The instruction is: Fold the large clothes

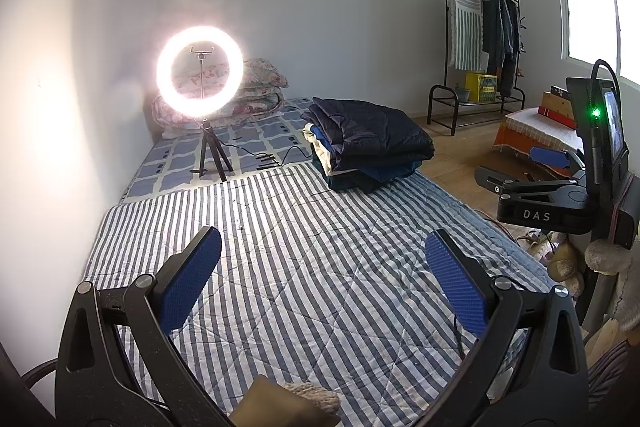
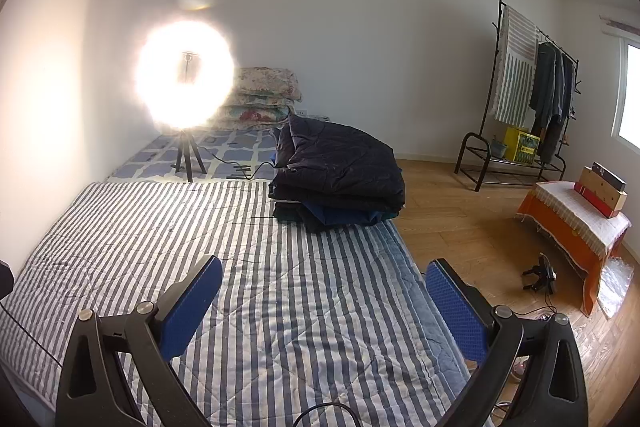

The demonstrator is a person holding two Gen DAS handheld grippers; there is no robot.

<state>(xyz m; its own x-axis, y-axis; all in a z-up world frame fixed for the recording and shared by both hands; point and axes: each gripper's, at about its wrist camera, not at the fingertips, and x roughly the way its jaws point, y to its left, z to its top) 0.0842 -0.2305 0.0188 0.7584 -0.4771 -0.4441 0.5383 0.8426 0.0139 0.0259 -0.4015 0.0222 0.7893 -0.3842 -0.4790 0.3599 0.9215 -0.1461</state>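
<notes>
Left wrist view: your left gripper (image 1: pixel 322 259) spread wide, blue pads (image 1: pixel 188 283) bare, nothing between, hovering over striped quilt (image 1: pixel 304 239). Your right gripper (image 1: pixel 516 167) visible at right edge, jaw state unclear. Folded clothes stack (image 1: pixel 366 145) at quilt's far right corner, dark jacket on top.

Right wrist view: your right gripper (image 2: pixel 322 287) fully spread, holding nothing, above quilt's right edge. Clothes stack ahead, beside ring light (image 2: pixel 185 75).

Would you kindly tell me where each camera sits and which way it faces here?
Left wrist: on the left hand-held gripper, open, above the striped quilt, facing the ring light; the right hand-held gripper shows at right.
Right wrist: on the right hand-held gripper, open, facing the pile of folded clothes and wooden floor.
Both share quilt, light, pile and clothes rack.
</notes>
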